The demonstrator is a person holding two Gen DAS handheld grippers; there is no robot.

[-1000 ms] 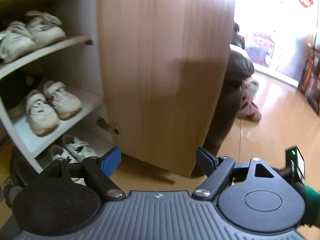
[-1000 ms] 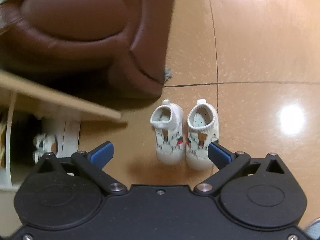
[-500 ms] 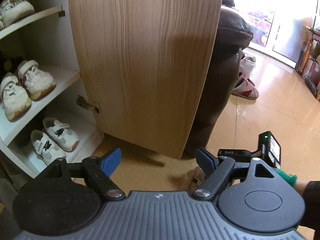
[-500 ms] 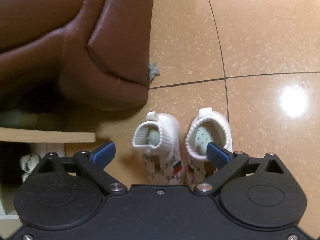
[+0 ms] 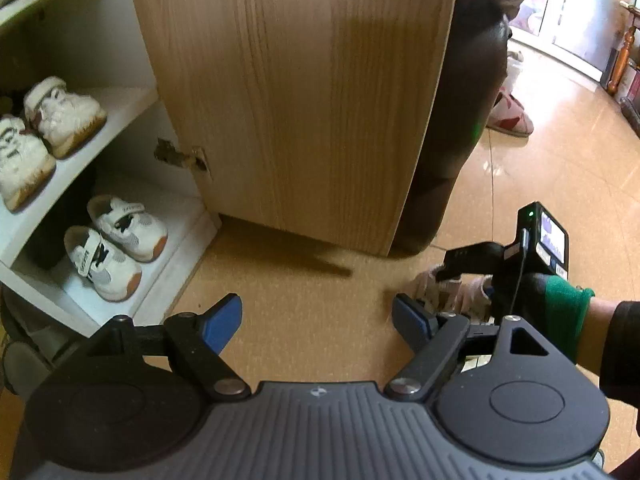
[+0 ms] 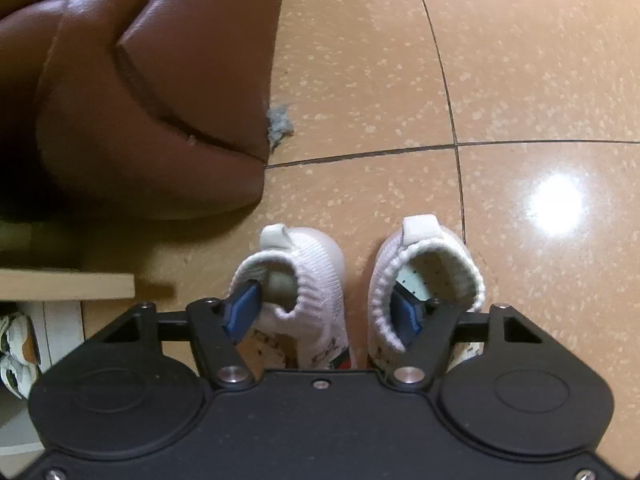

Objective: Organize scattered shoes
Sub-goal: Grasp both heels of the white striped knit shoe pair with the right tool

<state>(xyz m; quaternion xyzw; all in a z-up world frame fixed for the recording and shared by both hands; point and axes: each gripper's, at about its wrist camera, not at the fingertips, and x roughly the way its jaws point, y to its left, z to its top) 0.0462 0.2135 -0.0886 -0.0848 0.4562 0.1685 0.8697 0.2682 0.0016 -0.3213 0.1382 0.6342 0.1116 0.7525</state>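
A pair of small white knit shoes stands on the tan floor, the left shoe [image 6: 316,264] beside the right shoe [image 6: 440,264]. My right gripper [image 6: 324,304] points down over them, its jaws closing. One blue finger [image 6: 242,312] is inside the left shoe's opening and the other finger [image 6: 406,316] is inside the right shoe's, so both inner collars lie between the pads. The left pad is still clear of its collar. In the left wrist view the same shoes [image 5: 430,286] show under the right gripper [image 5: 464,260]. My left gripper [image 5: 316,312] hangs open over bare floor.
An open shoe cabinet [image 5: 120,96] at left holds white sneakers on the bottom shelf [image 5: 116,240] and the middle shelf [image 5: 44,132]. Its wooden door [image 5: 300,100] stands open. A brown leather seat [image 6: 140,100] is close behind the shoes. A red-and-white slipper [image 5: 512,116] lies farther off.
My right gripper came down onto the pair; its fingers went into the shoe openings and its jaws narrowed. My left gripper sank and tipped toward the floor.
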